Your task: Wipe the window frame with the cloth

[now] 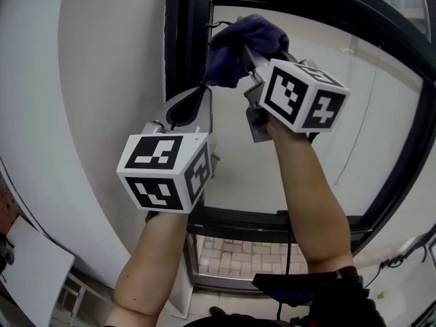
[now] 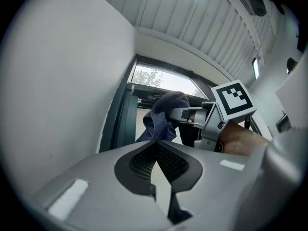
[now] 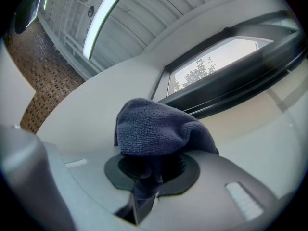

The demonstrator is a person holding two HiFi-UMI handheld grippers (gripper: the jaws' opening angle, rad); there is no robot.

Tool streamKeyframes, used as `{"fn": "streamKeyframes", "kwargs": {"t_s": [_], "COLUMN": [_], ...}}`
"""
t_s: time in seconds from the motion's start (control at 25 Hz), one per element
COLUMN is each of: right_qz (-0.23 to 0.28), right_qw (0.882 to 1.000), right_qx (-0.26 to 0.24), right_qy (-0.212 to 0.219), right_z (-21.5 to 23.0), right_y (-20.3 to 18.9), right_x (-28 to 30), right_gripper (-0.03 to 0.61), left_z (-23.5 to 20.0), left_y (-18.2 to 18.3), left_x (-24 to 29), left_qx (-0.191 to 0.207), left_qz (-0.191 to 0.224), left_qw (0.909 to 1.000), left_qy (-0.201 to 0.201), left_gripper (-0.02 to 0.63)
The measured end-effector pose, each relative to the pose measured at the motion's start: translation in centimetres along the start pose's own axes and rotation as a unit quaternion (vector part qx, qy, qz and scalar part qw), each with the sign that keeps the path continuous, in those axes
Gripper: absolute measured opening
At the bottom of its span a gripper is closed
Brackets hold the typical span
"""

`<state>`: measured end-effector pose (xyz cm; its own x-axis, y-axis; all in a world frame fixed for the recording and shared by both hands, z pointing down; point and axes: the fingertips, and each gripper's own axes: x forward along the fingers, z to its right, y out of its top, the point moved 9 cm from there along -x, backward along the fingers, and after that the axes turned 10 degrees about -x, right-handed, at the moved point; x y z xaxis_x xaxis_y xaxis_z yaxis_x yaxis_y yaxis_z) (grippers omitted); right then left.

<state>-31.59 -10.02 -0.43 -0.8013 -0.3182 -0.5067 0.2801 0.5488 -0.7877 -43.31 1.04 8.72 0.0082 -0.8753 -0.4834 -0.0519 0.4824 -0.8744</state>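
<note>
Right gripper view: the cloth is dark blue, a nubby, looped-pile weave. It is bunched into a rounded hump over my right tool, with a fold drawn down into the slot between the jaws. The jaws are clamped on that fold.

Left gripper view: the cloth narrows to a thin tail that ends exactly where the ribbed black pads of my left tool meet. The tips are pressed together on that corner, and a narrow gap opens behind them.

Head view: both tools are raised, with the cloth stretched between them against the upper left corner of the window frame. The frame is dark, smooth and matte, built of stepped vertical and horizontal bars. The glass inside it looks pale.

A smooth white wall meets the frame on its left. Each tool has a grey moulded shell and carries a white cube with black square markers. The right cube sits above my forearm.

Reddish paving shows through the lower pane. In the right gripper view, a ribbed white ceiling with a long light strip runs overhead.
</note>
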Motion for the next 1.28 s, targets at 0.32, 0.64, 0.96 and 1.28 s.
{"fn": "streamKeyframes", "kwargs": {"t_s": [0.32,0.64,0.96,1.28], "right_qz": [-0.048,-0.051,-0.062,-0.082], "right_qw": [0.998,0.993,0.989,0.988], "right_qx": [-0.020,-0.046,-0.078,-0.075], "right_qy": [-0.044,-0.092,-0.112,-0.111], "right_z": [3.5,11.1,20.3,26.6], "right_y": [0.0,0.7,2.2,0.8], "right_x": [-6.6,-14.1,-22.8,-29.0], "right_gripper": [0.055,0.055,0.055,0.055], "left_z": [4.4,9.7,16.9,24.3], "left_y": [-2.1,-2.9,-5.0,-8.5], "left_x": [0.0,2.0,6.1,9.2], "left_qx": [-0.019,-0.031,-0.035,-0.038], "left_qz": [-0.033,-0.021,-0.020,-0.028], "left_qw": [0.9989,0.9989,0.9983,0.9975], "left_qy": [-0.027,-0.029,-0.042,-0.053], "left_gripper": [-0.006,-0.006,-0.006,-0.006]}}
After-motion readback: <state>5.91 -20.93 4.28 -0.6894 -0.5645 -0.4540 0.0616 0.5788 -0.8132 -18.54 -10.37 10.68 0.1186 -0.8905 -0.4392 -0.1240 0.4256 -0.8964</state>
